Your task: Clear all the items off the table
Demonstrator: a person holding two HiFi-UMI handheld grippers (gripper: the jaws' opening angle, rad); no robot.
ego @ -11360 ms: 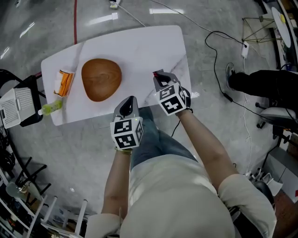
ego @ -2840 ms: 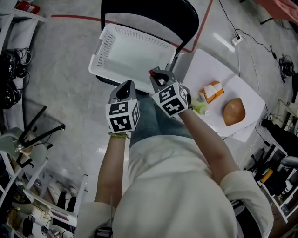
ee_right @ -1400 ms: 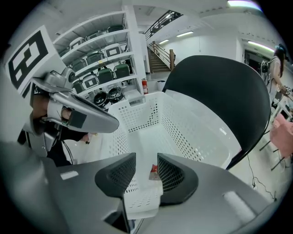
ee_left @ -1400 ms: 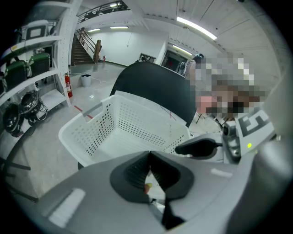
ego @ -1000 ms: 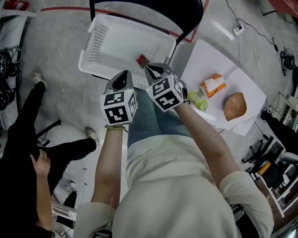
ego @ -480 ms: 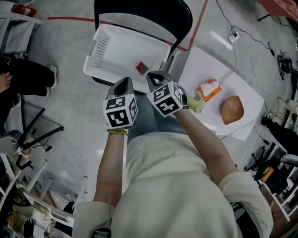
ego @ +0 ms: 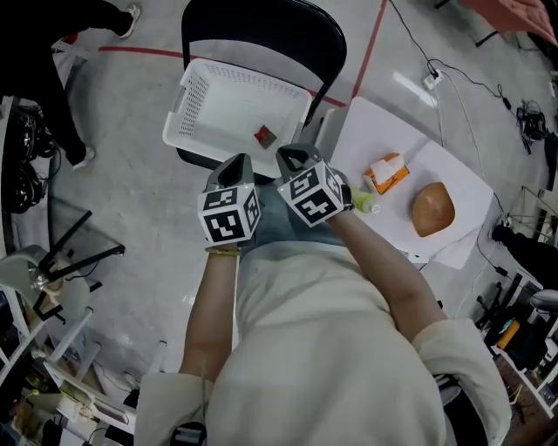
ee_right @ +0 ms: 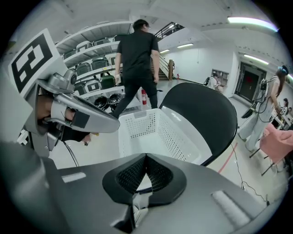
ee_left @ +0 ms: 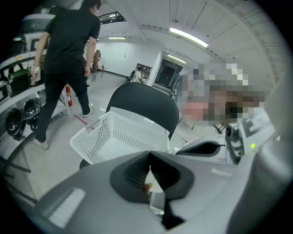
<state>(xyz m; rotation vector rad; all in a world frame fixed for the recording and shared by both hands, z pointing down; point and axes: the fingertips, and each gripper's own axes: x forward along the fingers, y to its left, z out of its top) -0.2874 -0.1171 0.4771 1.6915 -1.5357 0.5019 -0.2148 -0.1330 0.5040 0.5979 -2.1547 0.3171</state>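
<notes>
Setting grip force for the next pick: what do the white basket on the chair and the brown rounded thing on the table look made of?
White basket: moulded plastic, matte; its walls are a regular grid of small holes under a thick rim.
Brown rounded thing: probably wood, smooth, soft sheen; warm uneven brown, but grain is too small to confirm.

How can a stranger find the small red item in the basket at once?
Look at the black chair beside the white table; a white perforated basket sits on its seat. On the basket's floor lies one small dark red piece, the only thing in it.
</notes>
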